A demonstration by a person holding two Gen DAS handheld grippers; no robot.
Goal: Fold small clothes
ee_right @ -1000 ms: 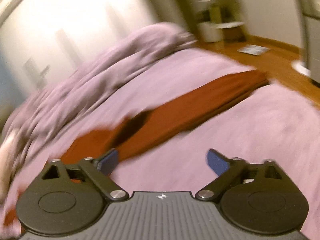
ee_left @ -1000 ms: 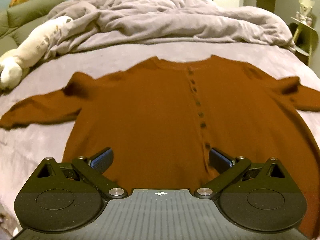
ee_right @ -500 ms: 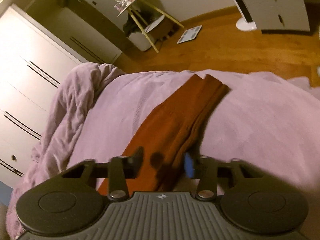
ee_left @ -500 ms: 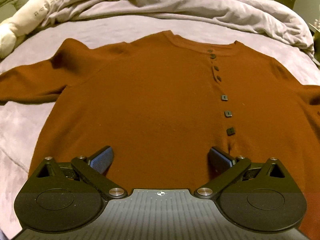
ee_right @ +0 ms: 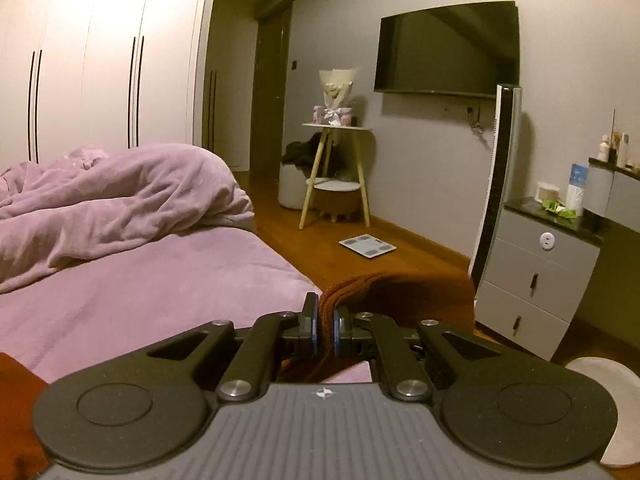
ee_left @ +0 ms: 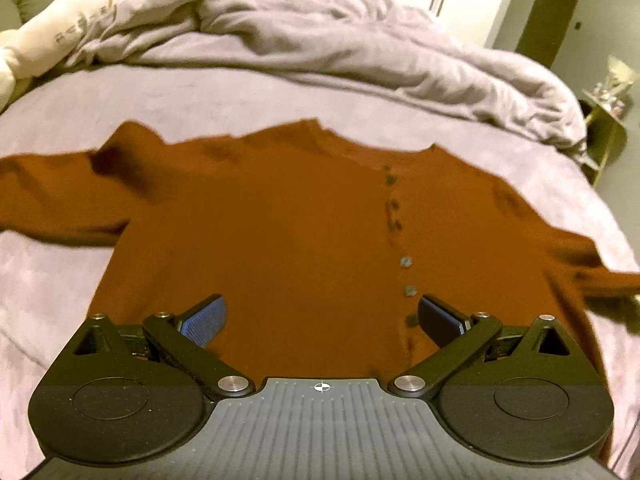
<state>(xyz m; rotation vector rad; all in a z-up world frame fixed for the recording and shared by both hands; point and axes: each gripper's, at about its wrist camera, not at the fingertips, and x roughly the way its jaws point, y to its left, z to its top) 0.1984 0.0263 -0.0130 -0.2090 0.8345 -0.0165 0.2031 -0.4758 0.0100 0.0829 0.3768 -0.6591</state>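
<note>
A rust-brown buttoned top (ee_left: 288, 232) lies spread flat on the lilac bed sheet (ee_left: 80, 104), sleeves out to both sides. My left gripper (ee_left: 320, 316) hovers open over its lower hem, nothing between the blue pads. In the right wrist view my right gripper (ee_right: 325, 330) is shut on the top's sleeve (ee_right: 384, 292), which bunches up beyond the pads and hangs lifted off the bed sheet (ee_right: 160, 300). The same sleeve end (ee_left: 608, 280) shows blurred at the right edge of the left wrist view.
A crumpled lilac duvet (ee_left: 320, 40) fills the far side of the bed, with a white plush toy (ee_left: 52, 32) at the far left. Past the bed edge are a wooden floor, a side table (ee_right: 336, 168), a scale (ee_right: 367, 246) and a grey drawer unit (ee_right: 536, 276).
My right gripper closed on the sleeve and lifted it, swinging from looking down at the bed to looking level across the room. The left gripper shifted over the top's hem, still open.
</note>
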